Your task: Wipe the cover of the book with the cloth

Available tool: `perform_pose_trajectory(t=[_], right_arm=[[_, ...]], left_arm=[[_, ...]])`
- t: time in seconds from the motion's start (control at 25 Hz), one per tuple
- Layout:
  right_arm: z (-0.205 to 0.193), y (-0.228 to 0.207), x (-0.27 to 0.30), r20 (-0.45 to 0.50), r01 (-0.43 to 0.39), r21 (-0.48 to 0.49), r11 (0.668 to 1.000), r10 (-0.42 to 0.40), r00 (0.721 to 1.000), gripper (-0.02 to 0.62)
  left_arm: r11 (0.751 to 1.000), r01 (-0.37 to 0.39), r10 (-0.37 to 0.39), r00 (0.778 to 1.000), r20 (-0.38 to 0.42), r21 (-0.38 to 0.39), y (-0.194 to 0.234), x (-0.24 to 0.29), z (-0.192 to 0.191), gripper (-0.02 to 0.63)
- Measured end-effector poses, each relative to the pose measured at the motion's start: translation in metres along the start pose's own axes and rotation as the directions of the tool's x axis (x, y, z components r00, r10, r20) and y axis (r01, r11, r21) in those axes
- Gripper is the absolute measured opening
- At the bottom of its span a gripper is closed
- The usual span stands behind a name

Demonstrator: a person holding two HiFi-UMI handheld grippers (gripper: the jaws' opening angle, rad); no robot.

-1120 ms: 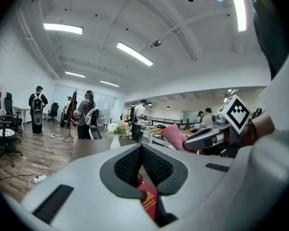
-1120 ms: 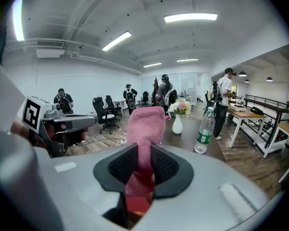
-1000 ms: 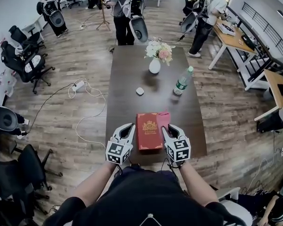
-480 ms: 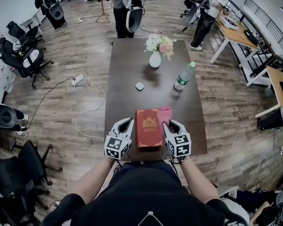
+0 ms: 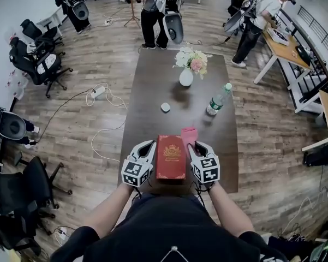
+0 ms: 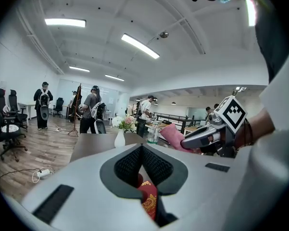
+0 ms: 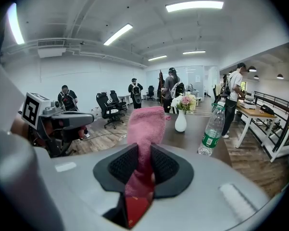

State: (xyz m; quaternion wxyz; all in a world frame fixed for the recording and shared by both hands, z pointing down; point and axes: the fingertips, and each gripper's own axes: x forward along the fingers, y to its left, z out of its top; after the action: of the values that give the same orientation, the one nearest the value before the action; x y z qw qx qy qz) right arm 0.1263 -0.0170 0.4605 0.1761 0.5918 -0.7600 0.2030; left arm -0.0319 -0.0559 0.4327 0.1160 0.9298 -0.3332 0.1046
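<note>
The red book (image 5: 171,156) with a gold crest is held just above the dark table's (image 5: 146,113) near end. My left gripper (image 5: 151,147) is shut on its left edge. In the left gripper view the pads (image 6: 130,165) close over the book's (image 6: 148,201) red cover. My right gripper (image 5: 192,148) is shut on the pink cloth (image 5: 189,136), next to the book's right edge. The cloth (image 7: 145,124) stands up out of the jaws in the right gripper view, with a strip of the book (image 7: 136,209) beneath.
A white vase of flowers (image 5: 186,76), a water bottle (image 5: 217,100) and a small white object (image 5: 166,107) stand further along the table. People stand beyond its far end. Office chairs (image 5: 41,59) and a floor cable (image 5: 98,91) lie to the left.
The book has come up off the table and nearer to me, held by the left gripper. The cloth has risen with the right gripper beside it.
</note>
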Motion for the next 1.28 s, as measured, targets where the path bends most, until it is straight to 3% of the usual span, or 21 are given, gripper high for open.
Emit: perform_pose_trajectory(t=[0.24, 0.64, 1.04, 1.28], right_arm=[[-0.004, -0.016, 0.022, -0.022, -0.053, -0.005, 0.999, 0.053, 0.998, 0.091], [-0.041, -0.038, 0.075, -0.101, -0.128, -0.028, 0.991, 0.124, 0.987, 0.091], [-0.091, -0.050, 0.123, -0.202, -0.134, -0.053, 0.989, 0.121, 0.972, 0.091], [-0.115, -0.050, 0.148, -0.245, -0.137, -0.072, 0.988, 0.115, 0.963, 0.091]], left_arm=[[0.999, -0.033, 0.032, 0.998, -0.058, -0.018, -0.002, 0.020, -0.016, -0.005], [0.996, -0.079, 0.069, 0.981, -0.179, -0.047, -0.012, 0.037, -0.080, -0.005], [0.991, -0.102, 0.072, 0.951, -0.302, -0.085, -0.016, 0.036, -0.151, -0.005], [0.994, -0.058, 0.019, 0.922, -0.387, -0.090, -0.020, 0.042, -0.201, -0.005]])
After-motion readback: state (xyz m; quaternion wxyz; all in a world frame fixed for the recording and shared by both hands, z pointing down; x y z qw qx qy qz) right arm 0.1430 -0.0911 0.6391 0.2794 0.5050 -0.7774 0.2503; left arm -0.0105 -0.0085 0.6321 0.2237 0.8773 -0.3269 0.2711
